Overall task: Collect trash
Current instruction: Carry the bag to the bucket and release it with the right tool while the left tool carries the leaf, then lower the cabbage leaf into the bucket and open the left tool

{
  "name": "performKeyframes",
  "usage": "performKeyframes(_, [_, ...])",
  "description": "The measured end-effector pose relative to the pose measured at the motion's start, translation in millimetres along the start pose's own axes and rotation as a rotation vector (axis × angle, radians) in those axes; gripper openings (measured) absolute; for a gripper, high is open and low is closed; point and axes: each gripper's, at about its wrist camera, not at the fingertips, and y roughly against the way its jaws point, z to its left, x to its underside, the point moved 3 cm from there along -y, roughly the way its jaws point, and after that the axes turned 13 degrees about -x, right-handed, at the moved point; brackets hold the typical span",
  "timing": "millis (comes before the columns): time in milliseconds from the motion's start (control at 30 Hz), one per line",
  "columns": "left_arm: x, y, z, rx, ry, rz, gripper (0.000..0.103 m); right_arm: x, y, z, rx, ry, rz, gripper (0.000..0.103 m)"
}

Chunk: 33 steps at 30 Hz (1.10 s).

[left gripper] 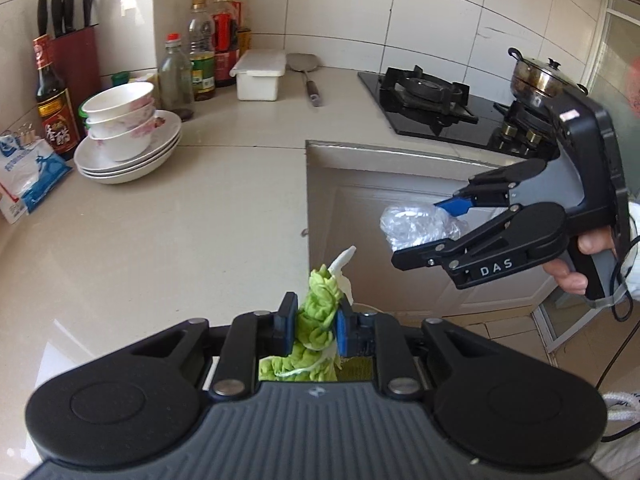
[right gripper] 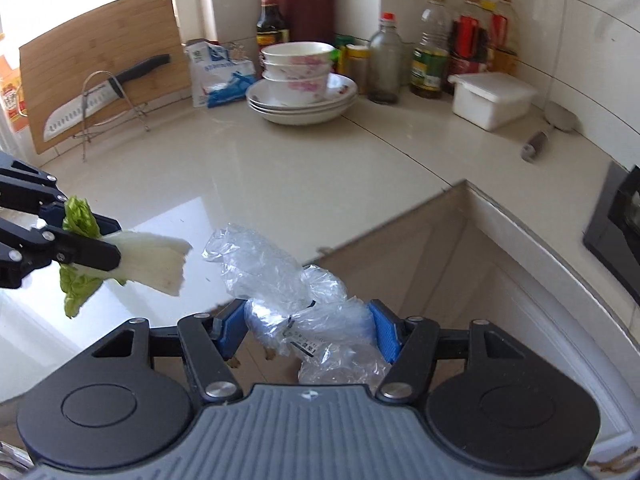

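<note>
Now cabbage leaf in left claw, plastic wrap in right claw.

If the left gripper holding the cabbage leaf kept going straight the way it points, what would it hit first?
Likely the cabinet front below the countertop edge; the left gripper with its cabbage leaf points there. The right gripper sits off to the side. Depth is uncertain.
</note>
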Motion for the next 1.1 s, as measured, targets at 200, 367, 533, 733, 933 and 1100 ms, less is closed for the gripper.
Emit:
performKeyframes(200, [-11, -10, -31, 0.024, -0.02, 0.001, 0.017, 47, -11, -49, 0.058, -0.116, 0.042, 0.069])
performKeyframes(367, [-17, -19, -46, 0.018, -0.019, 0.012, 0.017, 75, -44, -83, 0.079, -0.195, 0.077, 0.069])
performKeyframes(533, [-20, -28, -54, 0.0, -0.021, 0.029, 0.017, 92, -85, -108, 0.081, -0.254, 0.125, 0.069])
performKeyframes(733, [-25, -41, -60, -0.012, -0.023, 0.05, 0.017, 101, -117, -124, 0.089, -0.277, 0.152, 0.09])
performKeyframes(933, [-29, -57, -70, 0.004, -0.028, 0.063, 0.017, 102, -109, -119, 0.083, -0.257, 0.146, 0.097])
performKeyframes(1100, [-31, -72, -84, 0.016, -0.044, 0.078, 0.017, 100, -93, -113, 0.082, -0.236, 0.139, 0.1])
